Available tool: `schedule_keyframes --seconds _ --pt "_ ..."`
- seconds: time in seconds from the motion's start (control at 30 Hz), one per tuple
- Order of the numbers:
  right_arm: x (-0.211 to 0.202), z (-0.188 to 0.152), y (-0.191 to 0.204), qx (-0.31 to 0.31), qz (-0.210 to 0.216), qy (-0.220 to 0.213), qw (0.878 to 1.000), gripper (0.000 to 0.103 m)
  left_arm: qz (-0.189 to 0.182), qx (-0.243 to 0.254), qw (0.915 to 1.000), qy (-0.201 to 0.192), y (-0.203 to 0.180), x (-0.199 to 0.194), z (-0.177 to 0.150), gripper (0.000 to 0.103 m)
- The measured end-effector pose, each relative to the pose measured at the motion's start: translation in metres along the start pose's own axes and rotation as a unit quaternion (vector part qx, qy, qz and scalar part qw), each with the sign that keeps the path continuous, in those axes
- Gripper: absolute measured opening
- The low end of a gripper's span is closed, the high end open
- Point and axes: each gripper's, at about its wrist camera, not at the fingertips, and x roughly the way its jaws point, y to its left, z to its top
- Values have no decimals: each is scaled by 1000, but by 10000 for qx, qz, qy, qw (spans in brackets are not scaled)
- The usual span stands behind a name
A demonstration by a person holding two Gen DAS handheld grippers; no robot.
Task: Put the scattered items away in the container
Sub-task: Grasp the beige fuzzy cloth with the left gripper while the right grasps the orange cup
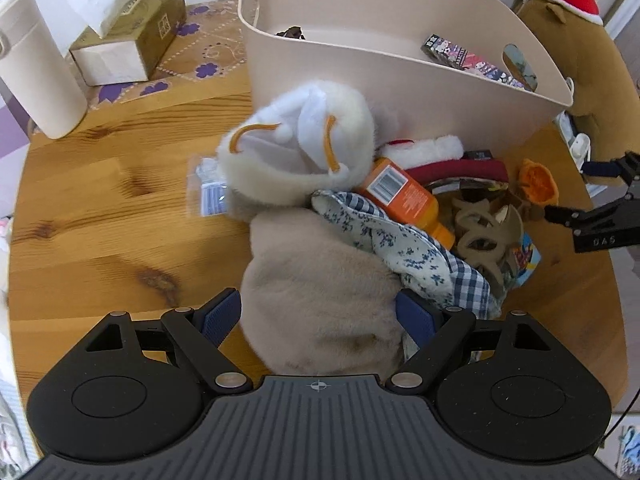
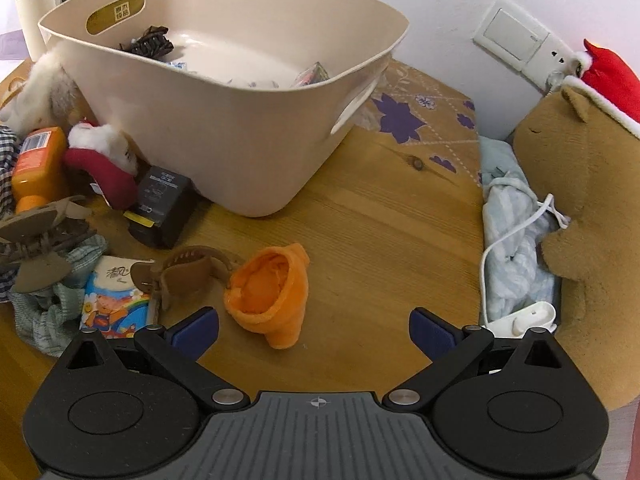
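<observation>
The beige tub (image 1: pixel 360 68) stands at the back of the wooden table, with a dark hair claw (image 2: pixel 148 42) and a patterned box (image 1: pixel 468 58) inside. My left gripper (image 1: pixel 320 316) is open, its fingers on either side of a beige fluffy item (image 1: pixel 320 280). Behind that lie a white furry pouch (image 1: pixel 296 148), a floral cloth (image 1: pixel 412 248), an orange bottle (image 1: pixel 404 196) and a tan hair claw (image 1: pixel 484 236). My right gripper (image 2: pixel 314 332) is open over bare wood, just right of an orange plush cap (image 2: pixel 272 292). A brown clip (image 2: pixel 188 272), a black box (image 2: pixel 164 204) and a tissue pack (image 2: pixel 112 300) lie to its left.
A tissue box (image 1: pixel 132 40) and a white cylinder (image 1: pixel 36 64) stand at the back left. A brown stuffed animal (image 2: pixel 592 184) with a red hat, a pale blue cloth (image 2: pixel 516 232) and a white cable crowd the right edge. A small clear bag (image 1: pixel 208 192) lies left of the pile.
</observation>
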Motion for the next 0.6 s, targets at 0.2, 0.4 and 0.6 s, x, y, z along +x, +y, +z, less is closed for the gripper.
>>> schedule_keyframes --seconds 0.2,0.4,0.6 --pt "13 4 4 73 95 92 9999 81 119 50 9998 158 -8 21 5 86" --pt "13 5 5 165 354 -11 9992 59 33 -162 9995 286 -1 34 1 68" --pt "11 7 11 125 323 53 9994 12 -57 -311 9993 216 1 34 -3 45"
